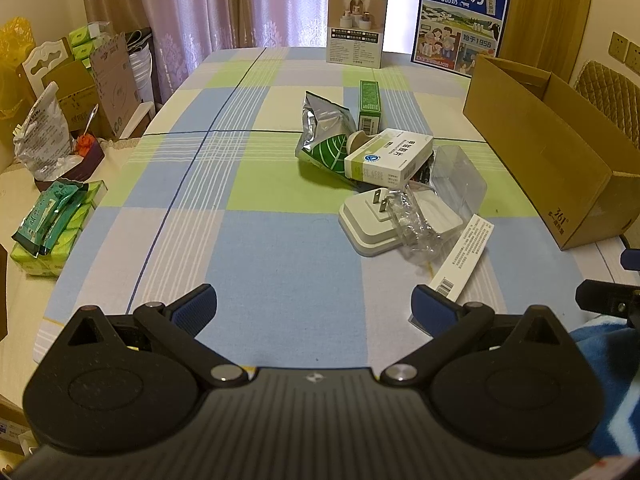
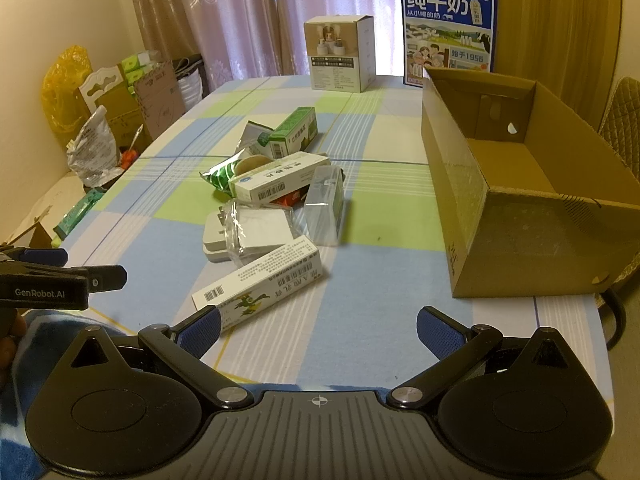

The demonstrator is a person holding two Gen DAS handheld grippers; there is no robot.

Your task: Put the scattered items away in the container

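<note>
Cardboard box [image 2: 520, 184] stood open on the checked tablecloth [image 2: 372, 280], right of the scattered pile: medicine box [image 2: 276, 182], white plug adapter [image 1: 370, 220], long white carton [image 2: 256, 284]. Left gripper [image 1: 314, 304] and right gripper [image 2: 318, 326] were both spread, gripping nothing.

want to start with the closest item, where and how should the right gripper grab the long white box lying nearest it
Grip the long white box across its narrow width near the middle, coming from above. It lies flat on the tablecloth with nothing on it, and runs diagonally, so the open right gripper would probably need turning to set its fingers on the two long side faces. The cardboard box sits open to its right.
</note>
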